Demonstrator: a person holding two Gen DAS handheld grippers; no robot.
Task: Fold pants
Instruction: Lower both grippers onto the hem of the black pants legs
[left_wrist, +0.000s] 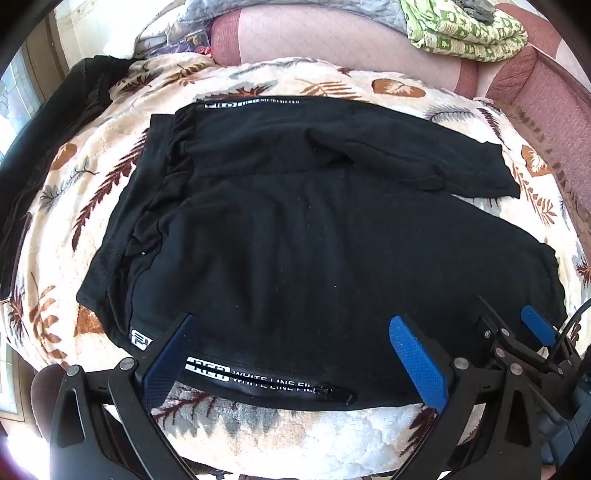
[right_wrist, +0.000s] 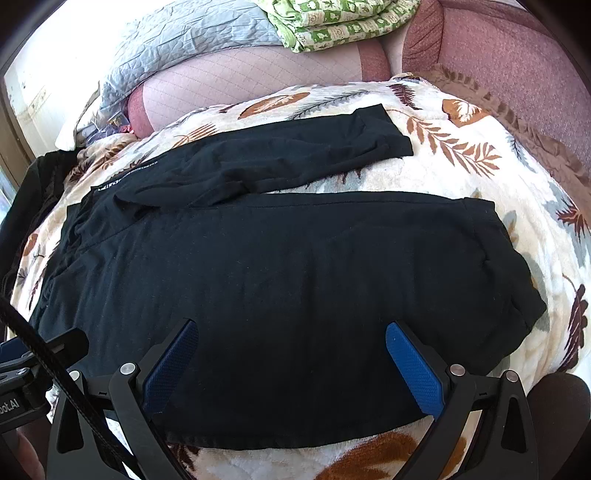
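Observation:
Black pants (left_wrist: 295, 240) lie spread flat on a leaf-patterned blanket (left_wrist: 92, 177), waistband at the left, two legs running right. The near side seam carries white lettering and a zipper (left_wrist: 332, 391). My left gripper (left_wrist: 291, 328) is open above the near edge by the hip. My right gripper (right_wrist: 291, 328) is open above the near leg (right_wrist: 295, 277); its blue fingers (left_wrist: 537, 325) also show at the left wrist view's right edge. The far leg (right_wrist: 295, 155) lies apart from the near one, its cuff at the right.
A pink sofa back (left_wrist: 351, 40) rises behind the blanket. A green patterned cloth (left_wrist: 465, 33) and a grey quilt (right_wrist: 177, 40) lie on top of it. Another dark garment (left_wrist: 55, 122) lies at the far left. A brown fringe (right_wrist: 524, 129) borders the blanket at the right.

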